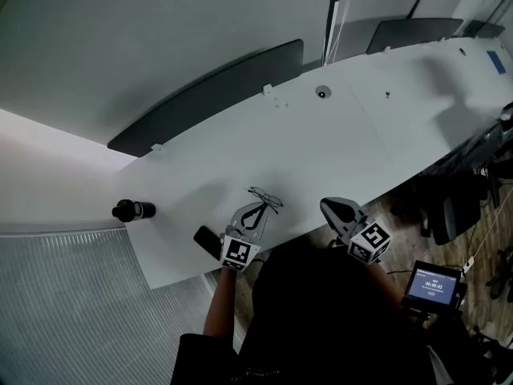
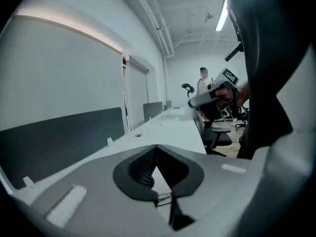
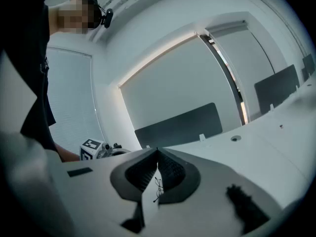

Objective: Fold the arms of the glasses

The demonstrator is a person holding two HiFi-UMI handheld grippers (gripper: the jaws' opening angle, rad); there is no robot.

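Observation:
A pair of thin-framed dark glasses (image 1: 266, 197) lies on the long white desk (image 1: 361, 127), near its front edge. My left gripper (image 1: 262, 206) hovers right beside them with its tips met and nothing between them. In the left gripper view the glasses (image 2: 165, 197) show on the desk through the gap under the closed tips (image 2: 157, 146). My right gripper (image 1: 324, 204) is held off to the right of the glasses over the desk's edge, also shut and empty. The right gripper view shows the glasses (image 3: 157, 185) small below its closed tips (image 3: 158, 150).
A black bottle (image 1: 133, 210) lies at the desk's left end. A flat dark object (image 1: 207, 239) rests by the front edge next to my left hand. Dark dividers (image 1: 208, 95) line the far side. Office chairs (image 1: 449, 207) and a small screen (image 1: 435, 283) sit at the right.

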